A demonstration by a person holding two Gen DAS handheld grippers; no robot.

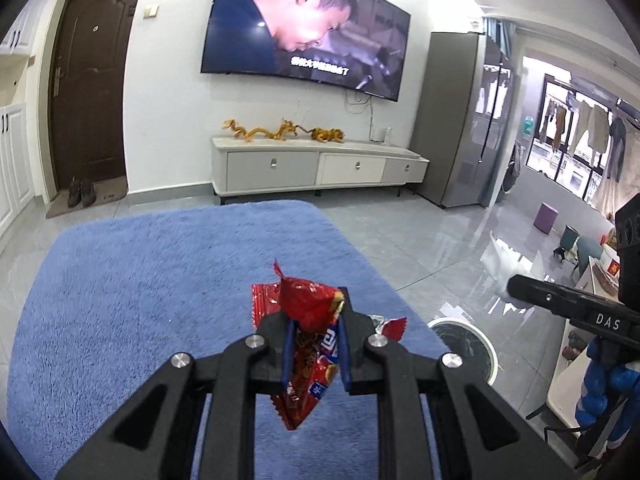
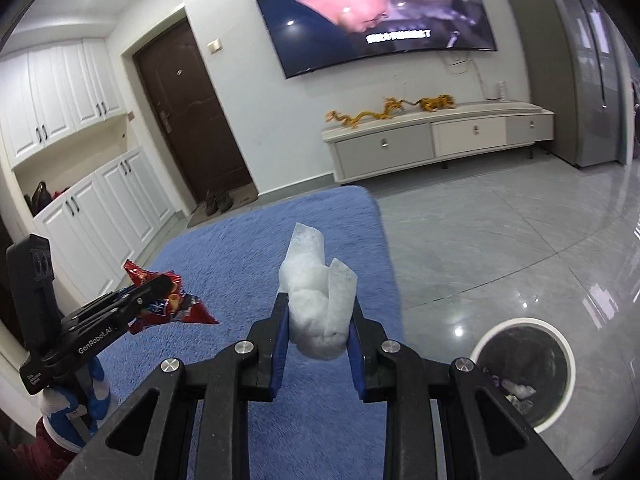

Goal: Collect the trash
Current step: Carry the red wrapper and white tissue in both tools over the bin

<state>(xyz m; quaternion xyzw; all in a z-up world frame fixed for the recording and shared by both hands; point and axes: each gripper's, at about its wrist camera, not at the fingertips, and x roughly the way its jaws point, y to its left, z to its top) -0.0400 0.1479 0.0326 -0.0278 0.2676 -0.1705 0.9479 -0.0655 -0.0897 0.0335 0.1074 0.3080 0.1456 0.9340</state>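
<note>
Midway, by the look of it: both grippers carry trash above the blue rug (image 1: 140, 280), with the drop into the bin still to come.
Left gripper (image 1: 314, 320): fingers pinching a crumpled red snack wrapper (image 1: 308, 304), which hangs down between the blue pads.
On the rug: two more red wrappers lie just past the left fingertips, a flat one (image 1: 262, 304) behind the held piece and another (image 1: 394, 326) near the rug's right edge.
Right gripper (image 2: 318, 316): fingers pressed onto a wad of white tissue (image 2: 320, 300), its loose ends standing up above the tips.
Trash bin (image 2: 558, 332): white-rimmed, open-topped, on the grey tile floor (image 2: 500, 240) just beside the rug's right edge; some scraps show inside.
Next move, as judged: swing each load rightward over the bin's mouth and part the fingers there.
Room: open tile lies beyond the rug; the two grippers sit near each other, so crossing paths is the risk.
</note>
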